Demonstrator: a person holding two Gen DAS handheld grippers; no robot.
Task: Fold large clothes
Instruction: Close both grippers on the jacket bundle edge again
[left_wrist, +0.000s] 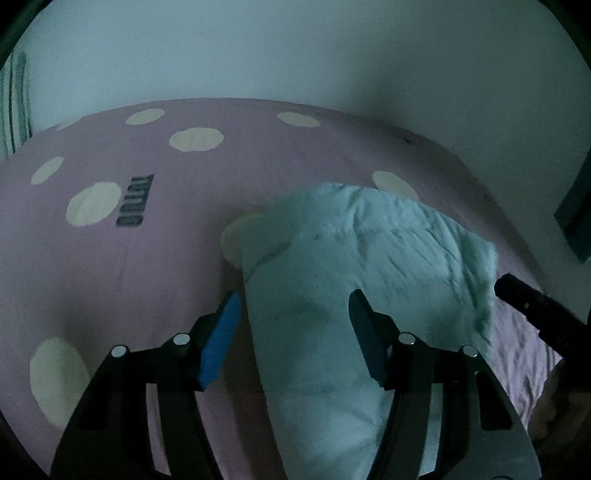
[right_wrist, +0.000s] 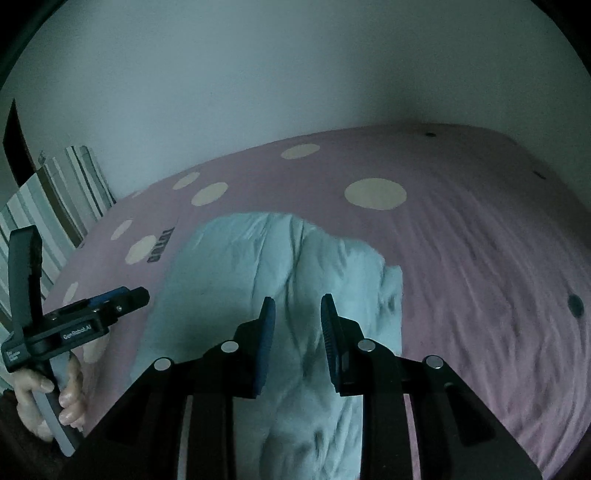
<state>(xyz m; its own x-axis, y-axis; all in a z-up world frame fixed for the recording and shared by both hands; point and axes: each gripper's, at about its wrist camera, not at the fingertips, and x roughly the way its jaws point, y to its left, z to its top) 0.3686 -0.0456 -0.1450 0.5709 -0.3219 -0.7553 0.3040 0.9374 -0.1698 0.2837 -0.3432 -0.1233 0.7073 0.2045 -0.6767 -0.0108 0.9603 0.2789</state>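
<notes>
1. Left hand-held gripper hangs over the near end of the garment, its blue pads spread wide and clear of the cloth; nothing is gripped.

2. Right hand-held gripper hovers over the same bundle with its jaws set narrow. A strip of pale cloth shows through the gap, but the pads do not appear to pinch it, so it looks empty.

3. From the right wrist view, a bare hand is seen at the near left, clasping the left tool's handle.

4. Pale blue and soft, the garment lies on the bed, near the front edge and roughly midway across, on a pink cover with cream dots.

5. Its shape is a long, thick bundle running from near to far, with layers stacked and wrinkled; the far end is rounded and lumpy.

6. Judged from this, the lengthwise folding seems done, since no loose sleeve or hem trails onto the cover.

7. What likely remains is a crosswise fold, far end to near end, and a smoothing of the creases. Dim, blurred light makes finer seams impossible to read.
</notes>
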